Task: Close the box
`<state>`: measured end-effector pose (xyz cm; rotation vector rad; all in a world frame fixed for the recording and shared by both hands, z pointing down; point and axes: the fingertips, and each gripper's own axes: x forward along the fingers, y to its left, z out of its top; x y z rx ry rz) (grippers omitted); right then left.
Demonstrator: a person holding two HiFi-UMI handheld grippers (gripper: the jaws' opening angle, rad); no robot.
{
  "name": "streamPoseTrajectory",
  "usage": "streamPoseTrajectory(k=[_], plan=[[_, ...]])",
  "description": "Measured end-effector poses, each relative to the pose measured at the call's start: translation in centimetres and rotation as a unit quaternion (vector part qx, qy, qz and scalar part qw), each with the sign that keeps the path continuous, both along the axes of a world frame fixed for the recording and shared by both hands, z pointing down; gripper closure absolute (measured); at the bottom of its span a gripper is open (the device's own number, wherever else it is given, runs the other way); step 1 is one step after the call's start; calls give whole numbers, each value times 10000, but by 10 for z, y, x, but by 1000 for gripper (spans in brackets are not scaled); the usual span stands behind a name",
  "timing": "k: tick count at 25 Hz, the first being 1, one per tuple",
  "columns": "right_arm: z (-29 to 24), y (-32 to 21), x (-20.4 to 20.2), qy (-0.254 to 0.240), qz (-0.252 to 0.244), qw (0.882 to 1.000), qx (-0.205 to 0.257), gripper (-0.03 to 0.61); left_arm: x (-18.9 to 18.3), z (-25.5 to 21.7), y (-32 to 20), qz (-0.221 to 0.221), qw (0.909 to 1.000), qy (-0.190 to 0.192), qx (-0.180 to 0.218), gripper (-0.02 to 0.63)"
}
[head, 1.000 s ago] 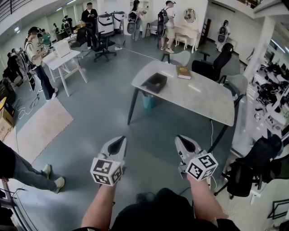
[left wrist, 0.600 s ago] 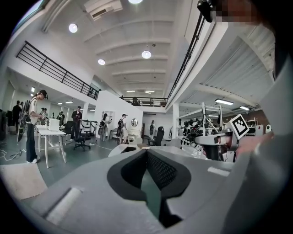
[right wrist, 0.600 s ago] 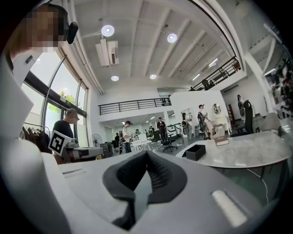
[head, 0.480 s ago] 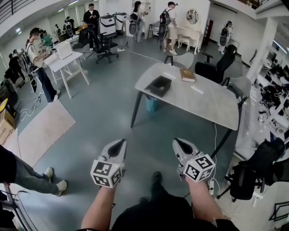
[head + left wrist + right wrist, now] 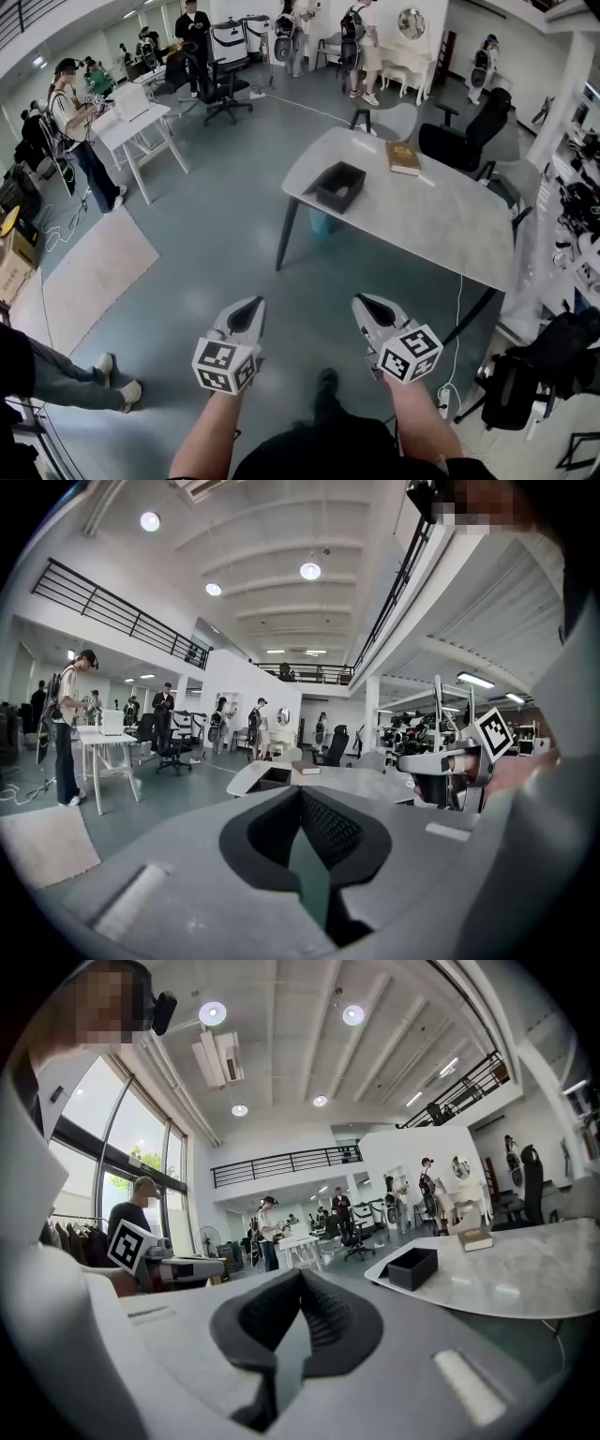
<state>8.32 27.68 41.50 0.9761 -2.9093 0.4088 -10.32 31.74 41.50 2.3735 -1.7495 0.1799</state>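
An open black box [image 5: 338,186] sits near the left end of a light marble table [image 5: 441,225], with a brown book [image 5: 404,157] farther back on the same top. The box also shows in the right gripper view [image 5: 412,1267] and small in the left gripper view [image 5: 273,778]. Both grippers hang over the grey floor well short of the table. My left gripper [image 5: 247,310] is shut and holds nothing. My right gripper [image 5: 367,305] is also shut and bare. In their own views the jaws of each meet at the tips [image 5: 298,793] [image 5: 300,1277].
A black office chair [image 5: 469,131] stands behind the table and a blue bin [image 5: 319,220] under it. White desks [image 5: 141,122] and several people stand at the far left and back. A person's legs [image 5: 66,375] are at the left edge, and a dark bag [image 5: 553,352] at the right.
The table and box have drawn nearer and shifted slightly right in the head view as I walk toward them. Both grippers stay shut, held side by side.
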Motion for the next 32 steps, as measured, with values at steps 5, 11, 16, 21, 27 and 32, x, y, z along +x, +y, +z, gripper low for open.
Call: streamPoseTrajectory(k=[5,11,16,21,27,32], plan=[[7,-71,10,-99,-21,9999,-140,577,24,-1,-70,180,9988,-462,-53,603],[7,-131,15,-289,-176,9991,-238,577,30,-13,-140,70,9985,-546,13,603],[7,-172,26,-346,-221,9987,-316,577,38,-21,-182,-12,9985,-539,59,603],[9,-201,20,-321,-231,9985,-370,577,26,-20,-218,-133,9989,-419,158,603],[23,-265,-16,-80,-96,9987,-502,577,-13,-9,-296,-20,9997,-153,207,603],[31,-339,-43,197,42,9983,-541,577,-39,5,-384,127,9997,63,211,603]])
